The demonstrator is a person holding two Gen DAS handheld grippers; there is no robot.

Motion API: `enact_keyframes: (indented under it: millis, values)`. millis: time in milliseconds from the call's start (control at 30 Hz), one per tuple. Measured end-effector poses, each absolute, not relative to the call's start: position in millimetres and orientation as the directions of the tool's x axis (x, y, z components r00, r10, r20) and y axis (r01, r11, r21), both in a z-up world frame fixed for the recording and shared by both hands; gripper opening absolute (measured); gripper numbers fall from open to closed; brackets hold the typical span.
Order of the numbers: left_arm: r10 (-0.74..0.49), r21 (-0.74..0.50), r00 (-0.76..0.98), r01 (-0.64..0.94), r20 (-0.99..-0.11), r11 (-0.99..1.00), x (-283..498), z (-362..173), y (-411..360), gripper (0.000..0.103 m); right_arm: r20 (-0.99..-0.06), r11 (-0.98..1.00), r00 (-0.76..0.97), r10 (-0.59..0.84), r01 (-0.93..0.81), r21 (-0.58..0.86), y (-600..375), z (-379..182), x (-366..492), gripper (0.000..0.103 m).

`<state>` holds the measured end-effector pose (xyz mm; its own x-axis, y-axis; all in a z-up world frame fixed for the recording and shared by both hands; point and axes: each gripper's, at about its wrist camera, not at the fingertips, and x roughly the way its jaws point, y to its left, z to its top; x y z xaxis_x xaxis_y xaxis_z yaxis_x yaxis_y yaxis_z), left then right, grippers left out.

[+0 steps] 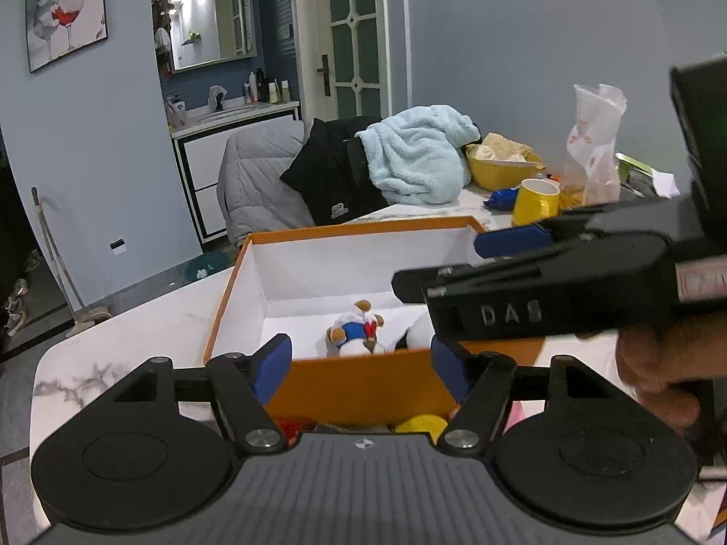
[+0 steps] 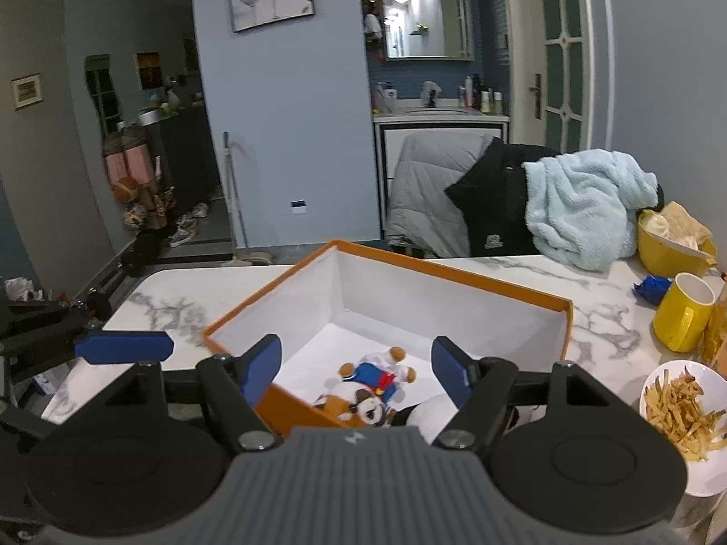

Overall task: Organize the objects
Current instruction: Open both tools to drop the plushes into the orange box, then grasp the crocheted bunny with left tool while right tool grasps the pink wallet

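Note:
An orange box (image 1: 363,227) (image 2: 454,272) with a white inside stands on the marble table (image 1: 113,354). A small plush doll in a blue and white sailor suit (image 1: 356,334) (image 2: 379,372) lies in it. Beside the doll lie a panda plush (image 2: 372,408) and a black and white plush (image 1: 415,336). My left gripper (image 1: 361,370) hangs open over the box's near wall, with nothing between its blue pads. My right gripper (image 2: 356,370) is open above the box's corner and holds nothing. In the left wrist view it reaches in from the right, with a hand behind it.
A yellow mug (image 1: 536,202) (image 2: 681,313), a yellow bowl (image 1: 500,172), a blue wrapper (image 2: 652,288) and a plastic bag (image 1: 595,145) stand right of the box. A plate of fries (image 2: 681,413) sits near right. A light blue blanket (image 2: 586,209) and black jacket drape chairs behind.

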<state>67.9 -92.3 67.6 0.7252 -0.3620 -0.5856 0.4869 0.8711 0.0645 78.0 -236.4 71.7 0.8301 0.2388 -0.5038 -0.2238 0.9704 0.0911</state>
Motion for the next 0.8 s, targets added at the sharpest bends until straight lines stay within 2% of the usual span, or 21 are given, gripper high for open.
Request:
enact_keyframes:
  millis: [267,800]
  values:
    - [-0.374,0.049,0.706,0.500,-0.601,0.865,36.9,46.4,-68.7,0.087,-0.523,0.949,0.798,0.301,-0.305,0.081,-240.8,71.4,52.8,0.077]
    - [-0.415,-0.028,0.562,0.570,-0.715,0.821,-3.7,-17.8,-44.1,0.087,-0.736,0.932,0.618,0.277,-0.358,0.050,-254.8,-4.2,41.2,0.078]
